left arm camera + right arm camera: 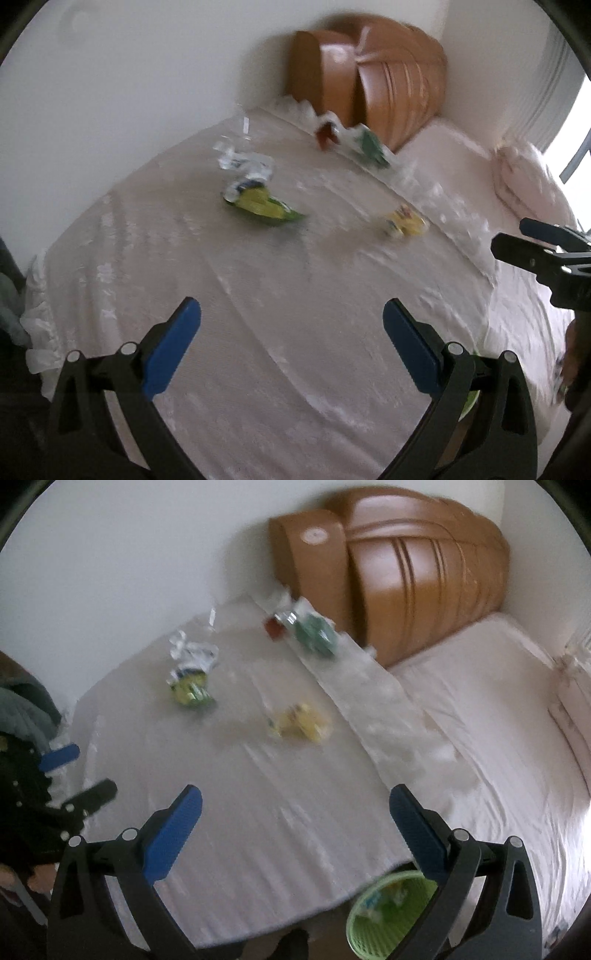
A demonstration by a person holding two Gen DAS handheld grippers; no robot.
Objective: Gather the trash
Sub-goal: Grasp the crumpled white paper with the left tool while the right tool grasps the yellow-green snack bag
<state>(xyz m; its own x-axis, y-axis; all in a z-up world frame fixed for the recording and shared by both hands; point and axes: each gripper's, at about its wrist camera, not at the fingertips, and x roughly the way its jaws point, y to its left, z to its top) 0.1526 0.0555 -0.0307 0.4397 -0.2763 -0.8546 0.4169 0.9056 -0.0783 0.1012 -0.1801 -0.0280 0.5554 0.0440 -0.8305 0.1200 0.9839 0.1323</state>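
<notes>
White walls and a brown wooden headboard [424,587] close the room behind the tabletop [258,805], which carries a pale plastic cover and stands beside a bed [498,709] with pinkish sheets. We see the left tongs [291,325] with their blue pads spread wide, holding nothing, above the bare near part of the cover. The right tongs [295,812] are also wide apart and empty, and just below them, by the near edge of the tabletop, stands a green mesh basket [369,934] with some scraps inside. Farther out lies the trash: a yellow wrapper [301,723] near the middle, a yellow-green wrapper [190,692] with a crumpled silver packet [192,650] touching it, and at the far edge a green packet [314,633] beside a small red-brown piece [274,629]. Both views are blurred, so we cannot read any brand or writing.
</notes>
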